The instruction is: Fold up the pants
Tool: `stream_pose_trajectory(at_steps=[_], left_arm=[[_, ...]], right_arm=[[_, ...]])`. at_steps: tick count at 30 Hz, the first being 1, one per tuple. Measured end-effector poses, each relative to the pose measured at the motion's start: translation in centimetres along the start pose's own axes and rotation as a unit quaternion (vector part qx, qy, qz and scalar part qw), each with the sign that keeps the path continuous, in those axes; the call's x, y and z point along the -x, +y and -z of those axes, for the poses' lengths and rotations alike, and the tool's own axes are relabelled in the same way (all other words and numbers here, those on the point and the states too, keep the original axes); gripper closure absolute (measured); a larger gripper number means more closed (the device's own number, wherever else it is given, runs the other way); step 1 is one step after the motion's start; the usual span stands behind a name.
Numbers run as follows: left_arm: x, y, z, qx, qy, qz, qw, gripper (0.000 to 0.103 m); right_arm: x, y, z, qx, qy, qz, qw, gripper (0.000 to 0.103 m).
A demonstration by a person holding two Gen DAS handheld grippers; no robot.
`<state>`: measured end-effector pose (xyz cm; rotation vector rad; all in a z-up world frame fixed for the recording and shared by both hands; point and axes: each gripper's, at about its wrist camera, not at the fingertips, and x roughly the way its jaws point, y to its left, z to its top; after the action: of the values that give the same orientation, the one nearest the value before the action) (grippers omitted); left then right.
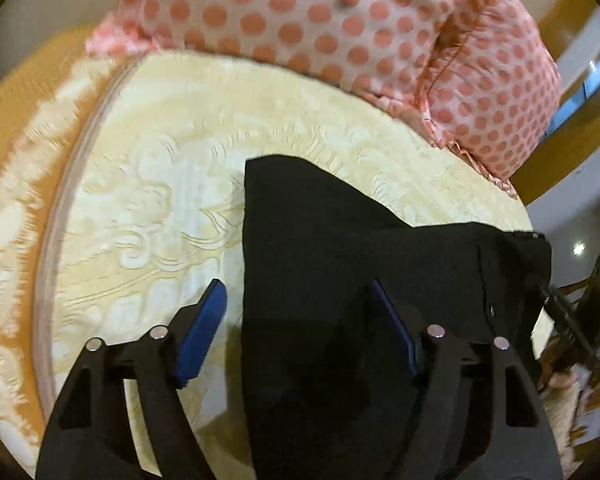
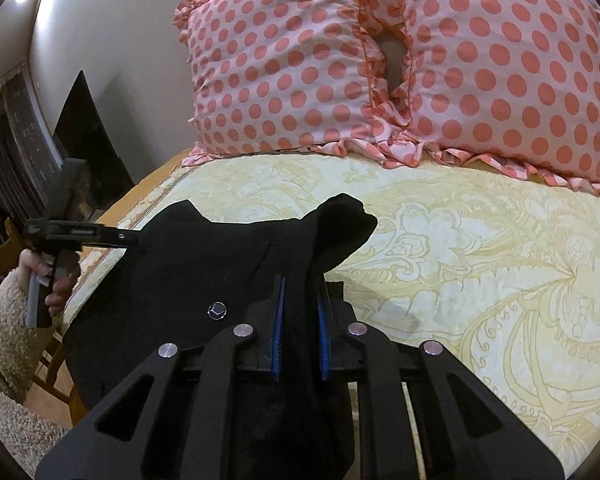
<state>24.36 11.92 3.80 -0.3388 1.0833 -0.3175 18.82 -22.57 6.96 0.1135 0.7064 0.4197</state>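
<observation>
The black pants [image 1: 340, 248] lie bunched on the yellow patterned bedspread [image 1: 152, 168]. My left gripper [image 1: 300, 320] is open, its blue pads wide apart over the pants' left edge, one pad above bare bedspread. My right gripper [image 2: 300, 332] is shut on a fold of the black pants [image 2: 204, 264], lifting cloth near a metal button [image 2: 217, 310]. The left gripper also shows in the right wrist view [image 2: 128, 236], at the pants' far left edge, held by a hand.
Two pink polka-dot pillows [image 2: 380, 60] stand at the head of the bed. The bed's left edge [image 2: 112, 232] drops to a wooden floor and a shaggy rug [image 2: 4, 360]. A wooden bed frame [image 1: 560, 140] curves at the right.
</observation>
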Motion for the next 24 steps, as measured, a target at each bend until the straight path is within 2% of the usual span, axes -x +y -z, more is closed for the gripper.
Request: stream_pose_trajectory(at_steps=[2, 4, 9, 12, 16, 17, 18, 19, 20, 21, 24], left_arm=[[-0.1, -0.1, -0.5, -0.002, -0.004, 0.002, 1.0, 0.032], [-0.1, -0.4, -0.8, -0.006, -0.001, 0.01, 0.9999, 0.038], [-0.6, -0.3, -1.1, -0.001, 0.0, 0.008, 1.0, 0.041], [-0.7, -0.4, -1.0, -0.001, -0.002, 0.009, 1.0, 0.041], [-0.8, -0.6, -0.9, -0.007, -0.004, 0.001, 1.0, 0.041], [-0.8, -0.7, -0.8, -0.008, -0.005, -0.001, 1.0, 0.041], [-0.8, -0.6, -0.8, -0.007, -0.008, -0.001, 0.9999, 0.045], [-0.8, -0.7, -0.7, -0.008, -0.01, -0.005, 0.9999, 0.05], [-0.8, -0.9, -0.6, -0.012, -0.012, -0.012, 0.9998, 0.06], [-0.5, -1.2, -0.5, -0.024, -0.018, -0.023, 0.9993, 0.073], [0.3, -2.1, -0.4, -0.045, -0.033, -0.034, 0.9979, 0.09]], right_arm=[[-0.2, -0.2, 0.0, -0.002, 0.002, 0.001, 1.0, 0.089], [-0.5, -0.3, 0.1, -0.007, 0.005, 0.005, 1.0, 0.089], [-2.1, -2.5, 0.4, -0.05, 0.035, 0.013, 0.998, 0.088], [-2.6, -3.7, 0.6, -0.075, 0.046, 0.005, 0.996, 0.083], [-3.4, -4.3, 0.7, -0.082, 0.063, 0.007, 0.995, 0.066], [-3.6, -4.4, 0.8, -0.085, 0.066, 0.006, 0.994, 0.066], [-3.8, -4.5, 0.8, -0.088, 0.066, 0.002, 0.994, 0.067], [-3.8, -4.6, 0.9, -0.088, 0.065, -0.001, 0.994, 0.073], [-3.6, -4.4, 0.9, -0.084, 0.059, -0.01, 0.995, 0.084], [-3.4, -4.1, 0.8, -0.078, 0.054, -0.012, 0.995, 0.085], [-2.7, -3.1, 0.4, -0.061, 0.04, -0.005, 0.997, 0.087]])
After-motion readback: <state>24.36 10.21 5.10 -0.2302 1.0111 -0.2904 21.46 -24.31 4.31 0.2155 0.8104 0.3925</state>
